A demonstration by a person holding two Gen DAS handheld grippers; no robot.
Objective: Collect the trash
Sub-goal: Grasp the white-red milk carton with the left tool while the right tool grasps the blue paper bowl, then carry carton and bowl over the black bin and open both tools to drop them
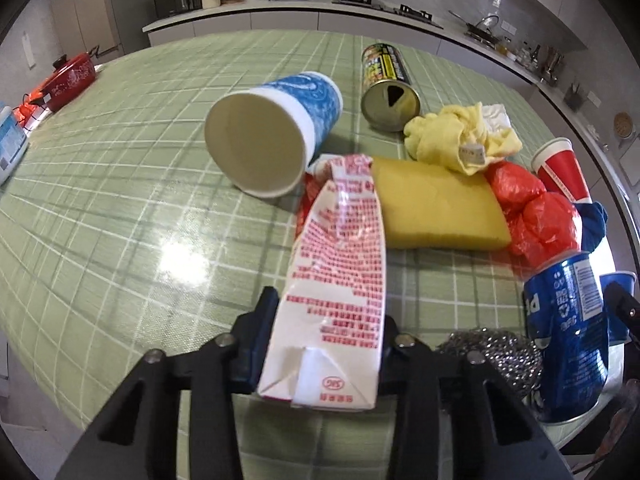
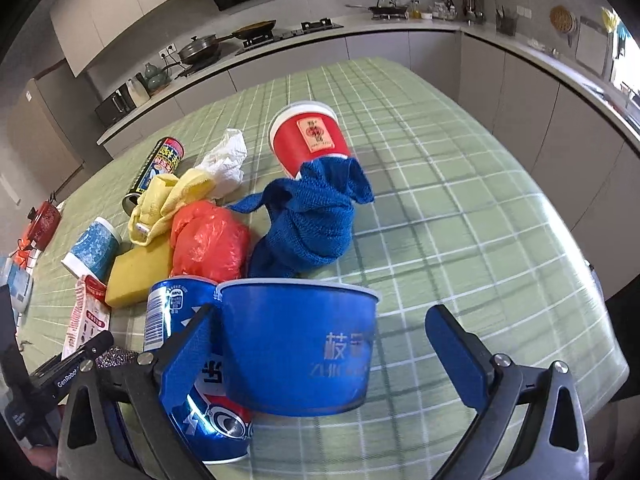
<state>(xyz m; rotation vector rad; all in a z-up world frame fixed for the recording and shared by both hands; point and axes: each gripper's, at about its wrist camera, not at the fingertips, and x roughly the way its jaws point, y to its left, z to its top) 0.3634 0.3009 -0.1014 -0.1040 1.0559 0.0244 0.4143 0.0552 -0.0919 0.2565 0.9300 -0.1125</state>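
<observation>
Left tongs clamped narrow on the flattened milk carton, near end between the pads, far end lying on the counter. Right tongs spread wide around the blue bowl; left pad close against its wall, right pad clearly apart, not gripping.

Step in hand: secure both pieces of trash.
- Keep carton grip firm; lift straight up, clear of the sponge and white-and-blue cup.
- Centre bowl between pads before closing; avoid pinching the blue can beside it.

Left view only: open rim of cup, steel scourer. Right view only: blue cloth against red cup; crumpled white item, probably tissue.
</observation>
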